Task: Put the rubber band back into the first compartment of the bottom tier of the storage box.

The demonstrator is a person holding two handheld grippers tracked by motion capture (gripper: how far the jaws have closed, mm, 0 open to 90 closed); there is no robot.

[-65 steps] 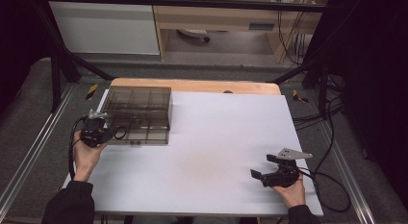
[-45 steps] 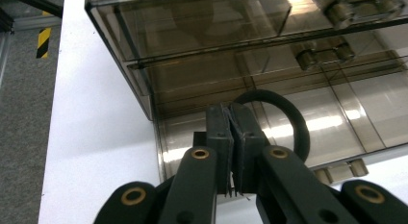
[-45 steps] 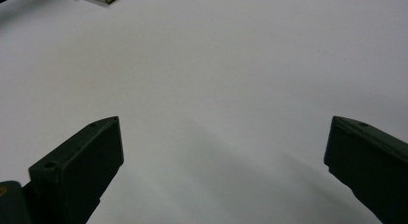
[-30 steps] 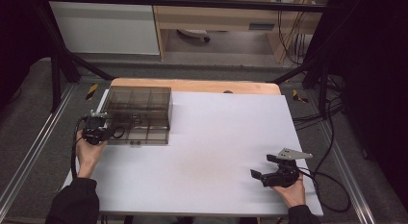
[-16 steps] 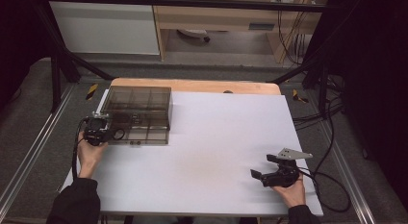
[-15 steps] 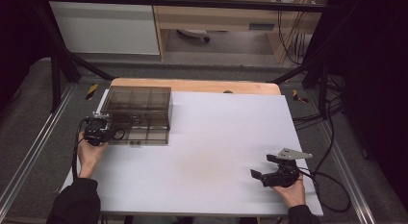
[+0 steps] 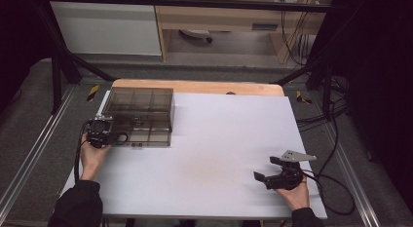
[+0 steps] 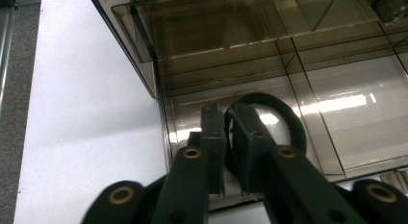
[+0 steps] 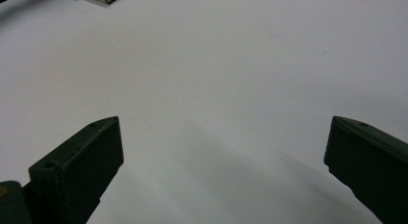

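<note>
1. White table (image 7: pixel 209 154), spread wide under both sets of fingers.
2. Smoky clear compartment box (image 7: pixel 141 115), directly ahead of the left fingers.
3. Right gripper (image 7: pixel 267 174), fingers spread wide apart over bare table, holding nothing.
4. Left gripper (image 8: pixel 230 132), fingers just loosening, still pinching the black ring (image 8: pixel 288 118) at the box's front.

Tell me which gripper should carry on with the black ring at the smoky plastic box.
Left. The left gripper has its jaws closed around the black ring at the compartment box, and they have just been opening slightly. The right gripper rests open, far across the white table.
</note>
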